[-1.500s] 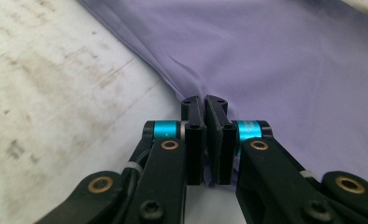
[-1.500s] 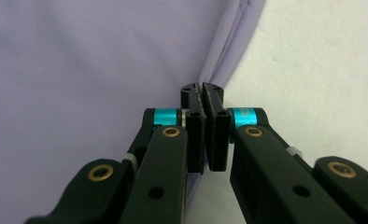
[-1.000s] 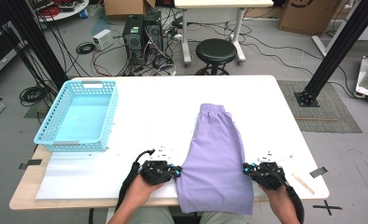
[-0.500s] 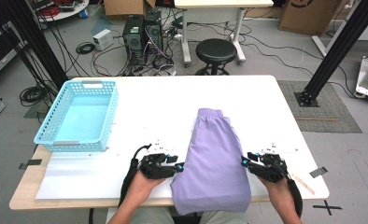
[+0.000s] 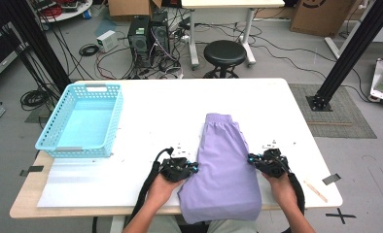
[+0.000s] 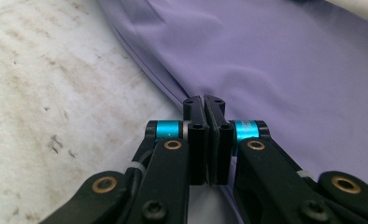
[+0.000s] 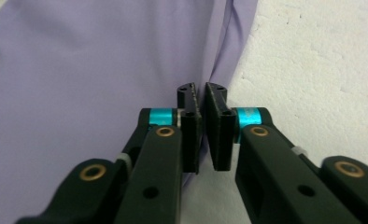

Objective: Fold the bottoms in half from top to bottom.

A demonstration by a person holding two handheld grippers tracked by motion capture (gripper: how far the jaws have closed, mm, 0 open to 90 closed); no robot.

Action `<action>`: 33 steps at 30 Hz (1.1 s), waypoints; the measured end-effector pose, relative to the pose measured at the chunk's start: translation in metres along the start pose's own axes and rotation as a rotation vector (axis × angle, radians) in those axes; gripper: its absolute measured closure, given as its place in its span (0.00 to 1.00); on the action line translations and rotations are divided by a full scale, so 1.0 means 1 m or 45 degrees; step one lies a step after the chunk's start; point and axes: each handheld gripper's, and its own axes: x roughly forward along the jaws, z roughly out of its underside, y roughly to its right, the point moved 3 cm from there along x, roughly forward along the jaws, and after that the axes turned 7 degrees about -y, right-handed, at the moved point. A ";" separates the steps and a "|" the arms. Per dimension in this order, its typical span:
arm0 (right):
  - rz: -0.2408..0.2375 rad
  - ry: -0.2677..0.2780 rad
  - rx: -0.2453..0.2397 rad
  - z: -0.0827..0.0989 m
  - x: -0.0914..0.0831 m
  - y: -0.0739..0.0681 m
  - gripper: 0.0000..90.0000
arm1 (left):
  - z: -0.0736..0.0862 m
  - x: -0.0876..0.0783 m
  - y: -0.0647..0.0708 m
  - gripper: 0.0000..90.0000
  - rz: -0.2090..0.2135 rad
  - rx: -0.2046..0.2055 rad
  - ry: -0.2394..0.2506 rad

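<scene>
Two hand-held grippers work a pair of lilac stretch-fabric shorts that lies flat on the white table, waistband toward the far side and hem hanging a little over the near edge. The left hand-held gripper sits at the garment's left edge, about halfway down its length; in the left gripper view its black jaws have just been closing and now stand pressed together, with the folded seam of the shorts pinched between the tips. The right hand-held gripper is at the opposite edge, at about the same level; in the right gripper view its jaws have likewise just been closing and are clenched on the fabric's edge, a thin slit showing between the pads lower down. Both grippers point inward at each other across the cloth, each carried by a hand coming in from the near side. A light blue plastic mesh basket stands well apart on the left part of the table. Beyond the table a black round stool stands on the floor among cables.
</scene>
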 end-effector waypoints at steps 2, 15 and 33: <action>-0.012 -0.001 -0.003 0.002 -0.002 -0.001 0.97 | 0.004 -0.003 0.003 0.98 0.003 0.013 0.001; -0.056 0.045 -0.025 0.010 -0.017 -0.008 0.64 | -0.007 -0.010 -0.006 0.65 0.048 -0.039 0.097; -0.009 0.076 -0.094 -0.043 0.011 -0.003 1.00 | -0.060 0.008 -0.051 0.48 0.010 -0.145 0.233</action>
